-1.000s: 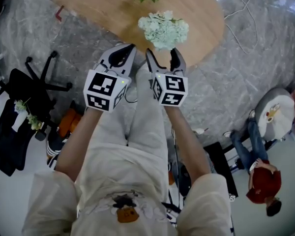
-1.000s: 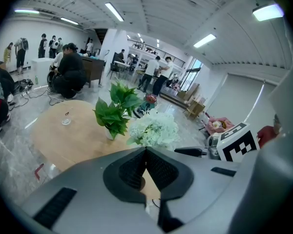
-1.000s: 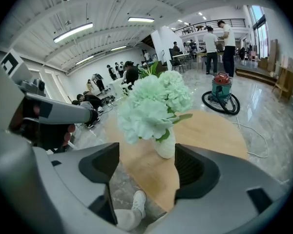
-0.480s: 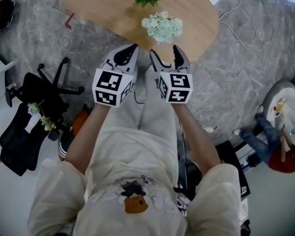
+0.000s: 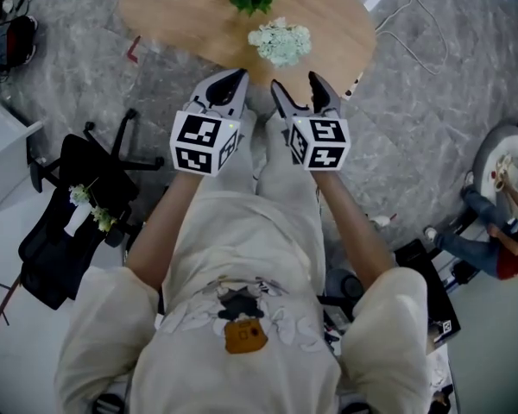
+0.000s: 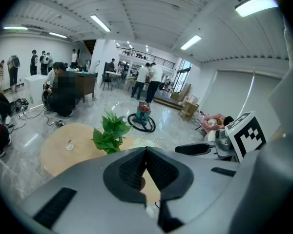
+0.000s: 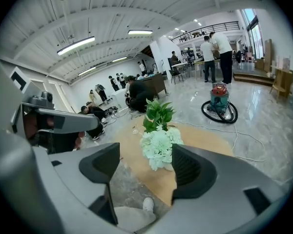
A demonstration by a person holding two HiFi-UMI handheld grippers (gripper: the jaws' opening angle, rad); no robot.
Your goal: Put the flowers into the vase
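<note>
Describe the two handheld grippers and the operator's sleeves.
The left gripper and right gripper have grey moulded bodies, with black ribbed pads inside the jaws. Each carries a white cube printed with black square markers. No cables show on either. The operator wears a cream short-sleeved shirt; the sleeves end above the elbows.

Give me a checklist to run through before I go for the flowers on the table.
1. Open, empty right tool: ok, jaws apart, nothing between them.
2. Open left tool: not ok, jaws together.
3. Sight of the flowers: ok, on the table ahead.
4. Tools at the flowers: not ok, both well apart from them.
5. Location of the vase: cannot tell.
</note>
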